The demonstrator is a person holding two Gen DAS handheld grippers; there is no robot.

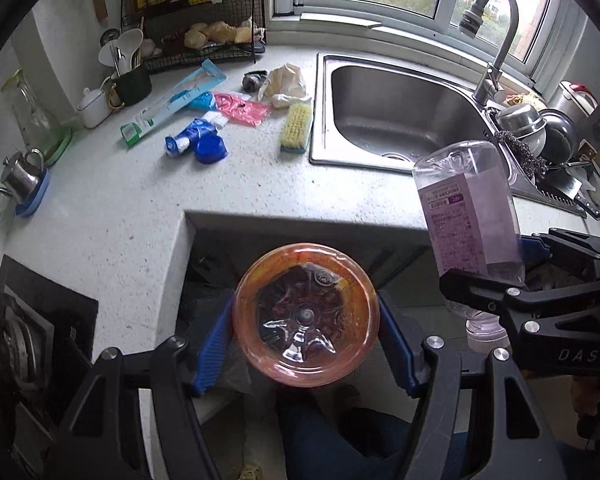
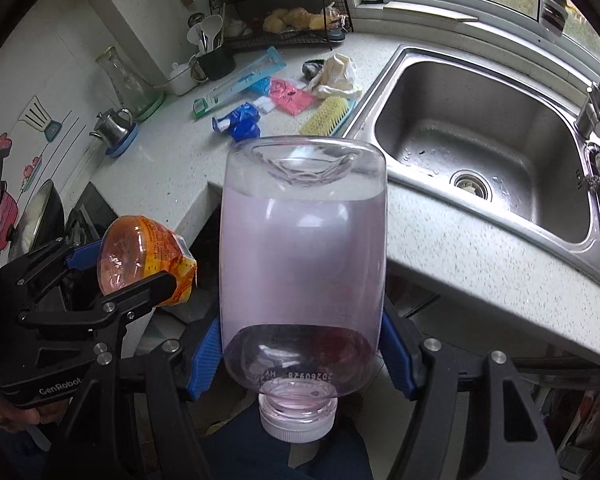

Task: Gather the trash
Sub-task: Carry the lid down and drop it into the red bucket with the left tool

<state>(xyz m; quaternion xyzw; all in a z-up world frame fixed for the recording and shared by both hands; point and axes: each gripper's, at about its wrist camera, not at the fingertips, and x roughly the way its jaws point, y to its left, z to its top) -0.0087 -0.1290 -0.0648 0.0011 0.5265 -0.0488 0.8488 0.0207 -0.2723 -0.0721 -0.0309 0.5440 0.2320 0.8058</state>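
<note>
Orange bottle (image 1: 306, 314) clamped in our left tool (image 1: 306, 340), purple-labelled clear bottle (image 2: 302, 264) clamped cap-down in our right tool (image 2: 302, 350); both held off the surface (image 1: 148, 208) edge, wrappers (image 1: 236, 110) lying by the sink (image 1: 396, 116).

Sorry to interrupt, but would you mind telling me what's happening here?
A person is clearing trash from a kitchen counter with two handheld tools. The left tool grips an orange plastic bottle, and the right tool grips a clear bottle with a purple label, cap down. Wrappers and a scrub brush remain beside the sink.
</note>
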